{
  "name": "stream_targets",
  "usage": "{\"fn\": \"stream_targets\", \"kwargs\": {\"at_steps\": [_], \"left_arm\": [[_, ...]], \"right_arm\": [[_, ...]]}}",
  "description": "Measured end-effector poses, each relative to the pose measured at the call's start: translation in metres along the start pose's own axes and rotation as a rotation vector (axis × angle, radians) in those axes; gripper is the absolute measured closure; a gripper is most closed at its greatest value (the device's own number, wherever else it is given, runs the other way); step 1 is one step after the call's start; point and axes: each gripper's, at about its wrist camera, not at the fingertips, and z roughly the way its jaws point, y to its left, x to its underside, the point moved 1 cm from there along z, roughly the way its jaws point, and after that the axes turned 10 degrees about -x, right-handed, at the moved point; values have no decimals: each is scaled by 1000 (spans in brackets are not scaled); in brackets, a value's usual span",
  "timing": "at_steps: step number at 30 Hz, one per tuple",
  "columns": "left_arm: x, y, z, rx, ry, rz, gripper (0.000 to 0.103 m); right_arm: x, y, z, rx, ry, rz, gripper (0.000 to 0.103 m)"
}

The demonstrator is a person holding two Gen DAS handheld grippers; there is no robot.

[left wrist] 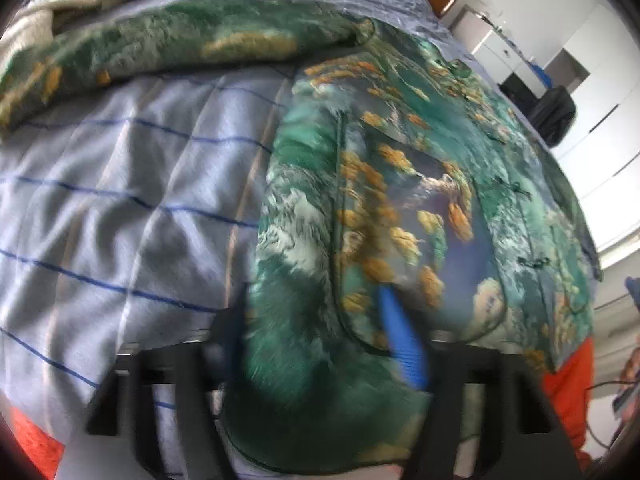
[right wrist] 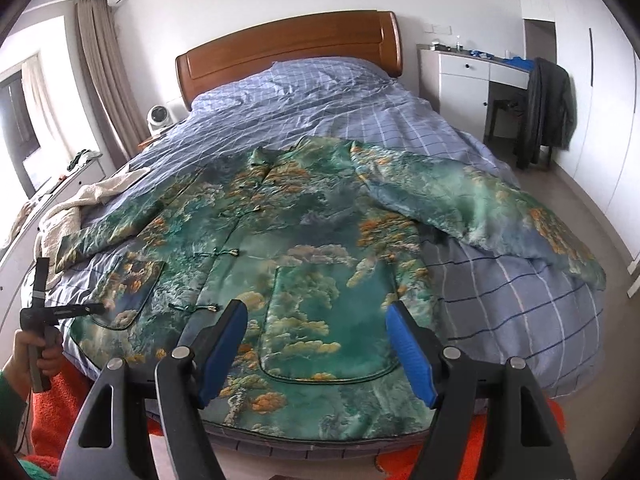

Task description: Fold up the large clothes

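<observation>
- The bed [right wrist: 400,112], with its blue checked quilt [right wrist: 520,308] and wooden headboard [right wrist: 288,52], carries everything; a cream blanket [right wrist: 72,208] lies bunched along its left edge.
- The padded jacket [right wrist: 304,248] — green, printed with clouds and orange trees — lies face up across the foot end of the bed, collar toward the headboard and hem at the foot edge, frog fastenings closed down the front. Both sleeves are spread outward, so it looks laid flat ready for a first fold rather than already folded.
- The right sleeve [right wrist: 492,208] reaches toward the bed's right edge, its cuff close to that edge.
- The right gripper [right wrist: 320,344] hovers above the hem by the right patch pocket [right wrist: 328,320], its blue pads wide apart and holding nothing — probably waiting over the corner it must take.
- The left gripper [left wrist: 320,340] sits at the jacket's left side near the other pocket [left wrist: 420,248]. Fabric bulges between its fingers, and one blue pad [left wrist: 400,344] presses against it, so it appears clamped on that edge for lifting; the frame is blurred.
</observation>
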Motion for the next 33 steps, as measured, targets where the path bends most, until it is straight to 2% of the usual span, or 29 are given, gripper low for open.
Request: {"fn": "stream_targets", "kwargs": {"at_steps": [1, 2, 4, 8, 12, 15, 17, 18, 20, 23, 26, 30, 33], "left_arm": [[2, 0, -3, 12, -9, -3, 70], [3, 0, -6, 32, -14, -9, 77], [6, -3, -11, 47, -25, -12, 83], [15, -17, -19, 37, -44, 25, 88], [27, -22, -24, 29, -48, 53, 87], [20, -21, -21, -7, -55, 48, 77], [10, -24, -26, -53, -74, 44, 56], [8, -24, -32, -71, -89, 43, 51], [1, -26, -52, -89, -149, 54, 32], [-13, -34, -83, -138, -258, 66, 13], [-32, -49, -107, -153, -360, 69, 4], [-52, -68, -120, -120, -480, 42, 2], [-67, -90, -109, -100, -503, 9, 2]], "right_arm": [[0, 2, 0, -5, 0, -3, 30], [0, 5, 0, -9, 0, -9, 30], [0, 10, -1, -13, -1, -22, 30], [-1, 13, -1, -13, 1, -39, 30], [0, 6, -4, -2, -7, -18, 30], [1, -4, -1, 14, 5, 2, 30], [-1, -14, 0, 20, 7, 21, 30], [-2, -21, -2, 28, 0, 33, 30], [-5, -35, -9, 57, -25, 48, 30], [-10, -68, -22, 119, -71, 74, 30], [-16, -107, -31, 145, -110, 132, 30], [-19, -164, -38, 152, -168, 277, 30], [-11, -201, -36, 129, -209, 398, 30]]}}
